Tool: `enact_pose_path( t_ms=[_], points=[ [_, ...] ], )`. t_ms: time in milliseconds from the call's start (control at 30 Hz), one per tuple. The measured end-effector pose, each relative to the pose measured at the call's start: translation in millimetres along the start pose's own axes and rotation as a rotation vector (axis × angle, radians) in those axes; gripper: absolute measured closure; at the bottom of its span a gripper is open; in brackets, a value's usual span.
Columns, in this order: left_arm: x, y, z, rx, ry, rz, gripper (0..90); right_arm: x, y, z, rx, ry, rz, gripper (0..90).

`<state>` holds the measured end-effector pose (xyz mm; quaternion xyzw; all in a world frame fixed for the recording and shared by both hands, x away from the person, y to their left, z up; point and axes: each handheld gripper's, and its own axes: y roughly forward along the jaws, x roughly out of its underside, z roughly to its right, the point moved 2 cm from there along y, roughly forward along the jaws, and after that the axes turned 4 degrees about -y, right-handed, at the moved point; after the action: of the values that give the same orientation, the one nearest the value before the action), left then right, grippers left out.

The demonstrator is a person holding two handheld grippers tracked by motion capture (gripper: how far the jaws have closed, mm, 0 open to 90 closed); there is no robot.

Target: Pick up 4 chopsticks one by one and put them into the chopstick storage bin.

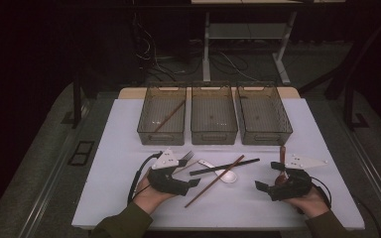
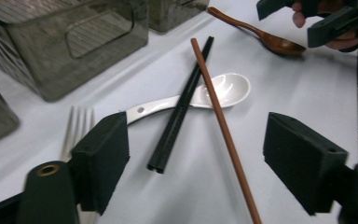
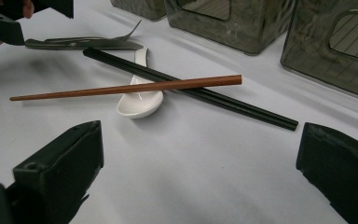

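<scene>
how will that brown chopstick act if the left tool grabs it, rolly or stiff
The brown chopstick looks thin, straight and rigid, so probably stiff and light. It lies across the black chopsticks and the white spoon, so a nudge may pivot or roll it. Its smooth, narrow shaft could slip between the wide pads.

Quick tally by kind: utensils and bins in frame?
Brown chopsticks: 2, one in the left bin, one on the table
Black chopsticks: 1 pair
Spoons: 2, white and brown
Forks: 1
Bins: 3
Total: 9, counting the black pair once
</scene>
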<state>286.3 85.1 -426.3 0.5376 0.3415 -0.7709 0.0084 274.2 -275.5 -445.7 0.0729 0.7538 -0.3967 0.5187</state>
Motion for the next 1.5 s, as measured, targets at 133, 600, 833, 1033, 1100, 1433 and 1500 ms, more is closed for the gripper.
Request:
enact_pose_path(
  t_ms=[133,600,833,1033,1100,1433,1500],
  points=[
    [4.8,1.5,1.1,0.009,-0.01,-0.013,27.8,0.1,0.0,0.3,0.0,-0.001,-0.001,0.5],
    [10.6,14.8,4.7,0.058,-0.019,-0.075,55.6,0.1,0.4,-0.2,-0.002,-0.006,0.0,0.5],
    [11.8,23.2,6.5,0.071,-0.018,-0.099,62.4,0.0,0.2,-0.2,-0.002,-0.006,0.0,0.5],
    [10.3,33.4,12.3,0.073,-0.009,-0.113,63.4,0.1,0.4,-0.2,-0.001,-0.005,-0.002,0.5],
    [10.0,37.3,14.5,0.073,-0.007,-0.123,63.4,0.2,0.5,-0.1,0.0,-0.006,-0.003,0.5],
    [10.1,48.5,20.1,0.061,0.011,-0.154,63.3,0.1,0.0,-0.1,-0.002,-0.006,0.0,0.5],
    [10.3,50.4,20.4,0.061,0.007,-0.153,63.3,0.1,0.1,0.0,-0.003,-0.006,-0.001,0.5]
  ],
)
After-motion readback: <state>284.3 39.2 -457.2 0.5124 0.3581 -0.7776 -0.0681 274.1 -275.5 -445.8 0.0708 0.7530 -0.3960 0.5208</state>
